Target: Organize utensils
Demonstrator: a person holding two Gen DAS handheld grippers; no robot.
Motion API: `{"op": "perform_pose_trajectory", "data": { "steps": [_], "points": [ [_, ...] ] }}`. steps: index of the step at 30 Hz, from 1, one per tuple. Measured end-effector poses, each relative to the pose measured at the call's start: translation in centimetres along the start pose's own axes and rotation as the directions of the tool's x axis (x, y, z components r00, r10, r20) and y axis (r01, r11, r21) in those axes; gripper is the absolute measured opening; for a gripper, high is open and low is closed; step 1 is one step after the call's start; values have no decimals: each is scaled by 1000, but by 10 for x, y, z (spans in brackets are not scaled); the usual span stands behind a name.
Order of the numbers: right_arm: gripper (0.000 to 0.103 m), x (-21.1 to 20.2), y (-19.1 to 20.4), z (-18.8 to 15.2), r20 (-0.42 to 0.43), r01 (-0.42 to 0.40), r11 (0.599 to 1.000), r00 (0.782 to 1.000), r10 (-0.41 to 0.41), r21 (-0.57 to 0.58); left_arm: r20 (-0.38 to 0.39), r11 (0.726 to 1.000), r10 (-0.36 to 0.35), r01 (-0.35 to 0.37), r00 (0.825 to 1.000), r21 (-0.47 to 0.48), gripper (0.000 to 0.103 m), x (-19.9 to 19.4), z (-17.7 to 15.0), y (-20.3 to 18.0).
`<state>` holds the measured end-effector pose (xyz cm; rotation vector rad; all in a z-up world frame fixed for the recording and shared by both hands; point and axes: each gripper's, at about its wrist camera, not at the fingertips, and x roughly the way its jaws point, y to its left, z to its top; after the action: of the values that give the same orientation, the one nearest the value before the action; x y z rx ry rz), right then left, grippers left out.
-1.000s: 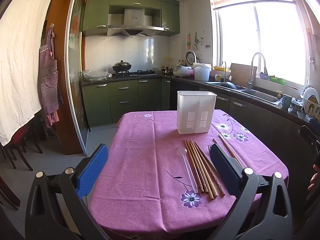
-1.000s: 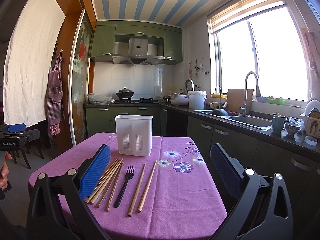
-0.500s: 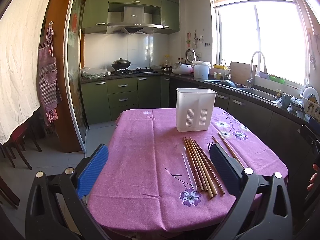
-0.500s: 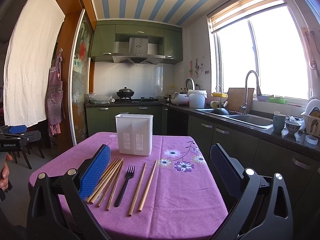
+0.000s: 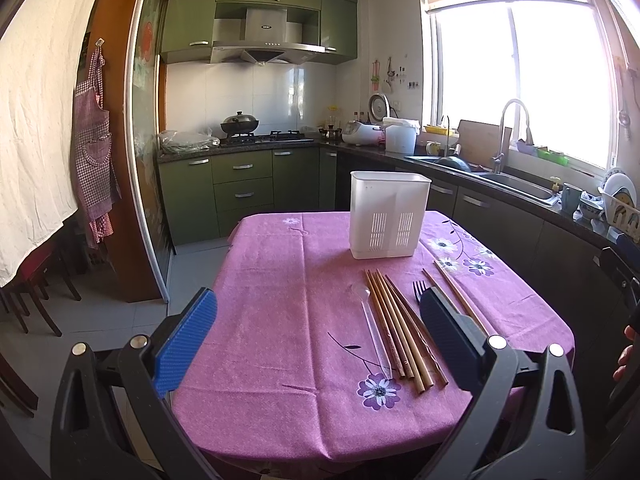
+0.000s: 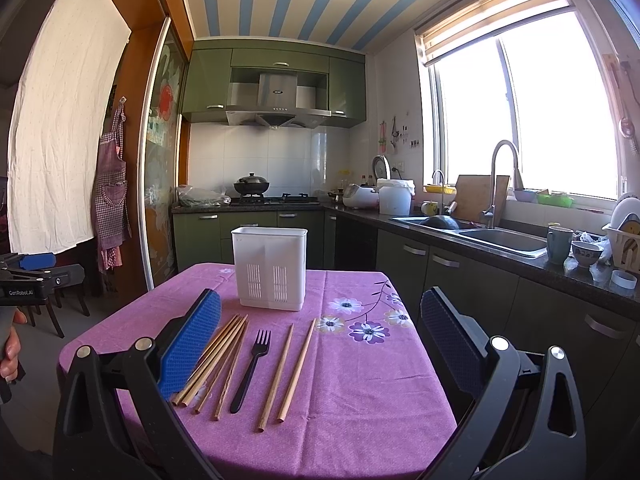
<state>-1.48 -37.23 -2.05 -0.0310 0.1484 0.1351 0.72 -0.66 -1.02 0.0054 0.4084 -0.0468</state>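
**Utensils on the purple table, both grippers wide open**

The white holder is a tall plastic box w/ two slotted panels on its front and a wall down the middle. It stands upright near the far end of the purple flowered tablecloth. Nothing sticks out of its top.

In front of it, the utensils lie flat, all pointing toward the holder:

- 1 black plastic fork, prongs toward the holder.
- 1 clear plastic spoon, thin and see-thru. It shows only in the left cam, just left of the bunch.
- A bunch of wooden chopsticks lying close together, left of the fork. Looks like 5 or so, but the gripper pad hides part of them, so can't count for sure.
- 2 more chopsticks right of the fork, side by side w/ a small gap.

The left gripper hangs above the near edge of the table, its blue pads far apart, holding nothing. The right gripper is the same: spread wide, nothing between the pads, above the near edge by the utensils.
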Motion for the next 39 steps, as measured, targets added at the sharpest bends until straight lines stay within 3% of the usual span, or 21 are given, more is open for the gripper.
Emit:
{"op": "perform_pose_trajectory", "data": {
  "steps": [25,30,32,34,38,39],
  "points": [
    [99,0,3,-2,-4,-1,1000,1000,1,0,-23,1000,-11,11,1000,-4,97,5,-3,-1],
    [99,19,-3,2,-66,-47,999,997,48,24,-89,999,-39,37,995,-15,97,19,0,-1],
    [99,37,-11,10,-149,-97,993,983,106,66,-155,999,-38,35,987,-22,97,35,4,-1],
    [99,62,-14,15,-268,-146,984,948,169,104,-233,997,-65,56,970,-45,97,55,8,1],
    [99,113,-15,12,-478,-197,968,843,248,155,-402,987,-146,103,904,-127,97,103,13,7],
    [99,121,-14,12,-501,-197,970,831,243,145,-433,984,-164,113,886,-141,97,113,13,6]
  ]
}}
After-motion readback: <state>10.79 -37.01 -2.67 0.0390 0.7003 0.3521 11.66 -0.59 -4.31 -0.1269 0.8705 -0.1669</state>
